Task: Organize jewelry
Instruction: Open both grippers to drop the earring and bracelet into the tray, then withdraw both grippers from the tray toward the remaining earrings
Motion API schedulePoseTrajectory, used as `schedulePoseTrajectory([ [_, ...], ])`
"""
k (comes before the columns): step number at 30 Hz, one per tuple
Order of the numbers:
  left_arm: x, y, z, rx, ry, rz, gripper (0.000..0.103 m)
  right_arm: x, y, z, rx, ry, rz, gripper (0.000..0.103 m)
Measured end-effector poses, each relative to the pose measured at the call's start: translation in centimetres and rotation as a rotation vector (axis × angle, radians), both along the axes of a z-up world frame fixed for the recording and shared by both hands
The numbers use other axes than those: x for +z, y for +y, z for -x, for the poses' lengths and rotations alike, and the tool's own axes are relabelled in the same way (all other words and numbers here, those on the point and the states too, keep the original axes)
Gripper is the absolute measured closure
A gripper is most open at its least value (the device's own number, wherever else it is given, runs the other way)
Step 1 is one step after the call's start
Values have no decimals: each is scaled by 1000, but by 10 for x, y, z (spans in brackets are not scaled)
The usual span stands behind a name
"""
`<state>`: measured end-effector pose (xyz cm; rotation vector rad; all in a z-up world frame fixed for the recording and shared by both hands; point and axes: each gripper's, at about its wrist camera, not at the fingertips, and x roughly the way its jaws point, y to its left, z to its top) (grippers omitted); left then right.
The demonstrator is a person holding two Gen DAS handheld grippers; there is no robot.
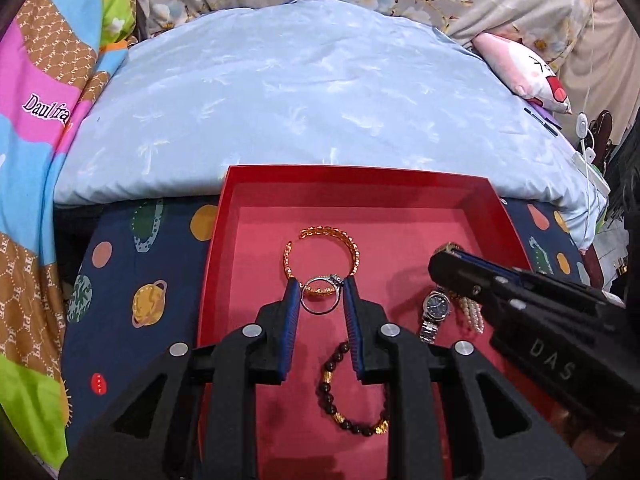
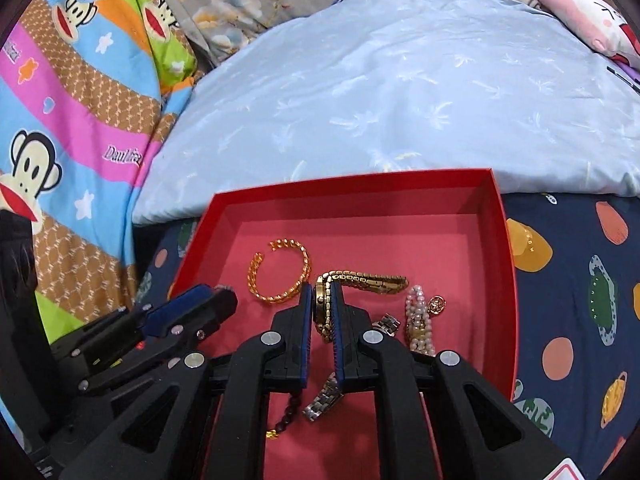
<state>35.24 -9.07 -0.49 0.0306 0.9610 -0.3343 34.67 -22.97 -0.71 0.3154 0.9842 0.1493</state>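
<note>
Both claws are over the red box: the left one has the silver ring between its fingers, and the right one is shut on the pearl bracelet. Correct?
Not quite. The right claw is shut on the gold watch, as the right wrist view shows; the pearl bracelet lies beside it, ungripped. The left claw does have the silver ring between its fingers, over the red box.

In the right wrist view the silver watch (image 2: pixel 322 400) is mostly hidden behind the right gripper (image 2: pixel 322 304) — only bits of its band show. The bead bracelet (image 2: pixel 286 414) is largely covered too, and the gold watch (image 2: pixel 360 280) has its face blocked by the fingers.
</note>
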Motion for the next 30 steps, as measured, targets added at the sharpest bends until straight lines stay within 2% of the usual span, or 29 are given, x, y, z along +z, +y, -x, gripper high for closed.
schedulePoseTrajectory([
  [6,-7,-3,-3,0,9,-16,78,2,-6,3,-20,-19,6,90],
  [8,-6,-1,-3,12,9,-15,69,7,-8,7,-31,-32,10,87],
  [13,11,14,11,46,-36,0,57,26,-15,34,-57,-75,10,84],
  [16,27,28,31,62,-80,-4,52,39,-16,61,-73,-104,35,78],
  [22,43,57,81,81,-114,-31,51,54,-17,124,-96,-125,59,78],
  [30,40,75,150,59,-76,-45,51,50,0,202,-89,-86,99,78],
])
